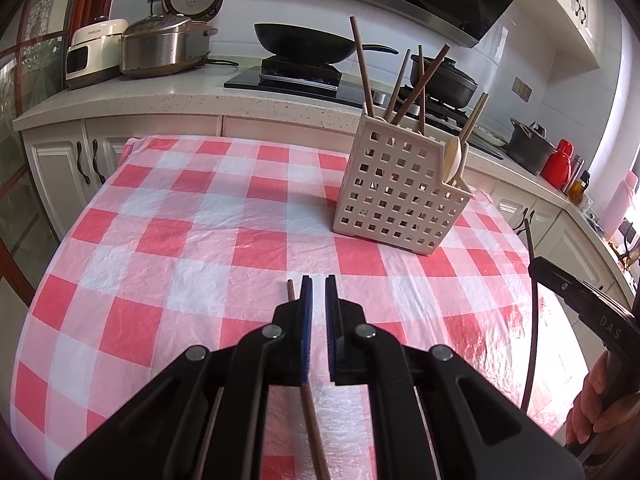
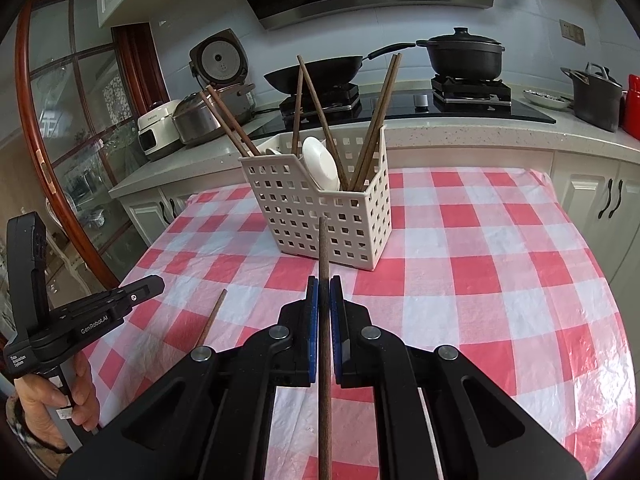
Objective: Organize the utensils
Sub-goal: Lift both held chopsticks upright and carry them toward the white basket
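**One chopstick pinched, one loose on the cloth**

My right gripper (image 2: 323, 280) had its blue pads pressed onto a brown chopstick (image 2: 323, 264), whose tip pointed toward 12 o'clock at the basket. My left gripper (image 1: 319, 280) stood with a narrow gap between its pads and nothing between them; a second chopstick (image 1: 310, 420) lay on the checked tablecloth (image 1: 160, 240) beneath its left finger. Only the right view showed that stick's far end, at 10 o'clock, beside my left tool. Farther off stood the white perforated basket (image 2: 320, 216), holding upright chopsticks and a white spoon (image 2: 320, 164). Beyond were the counter, wok (image 2: 316, 74) and black pot (image 2: 464, 54).
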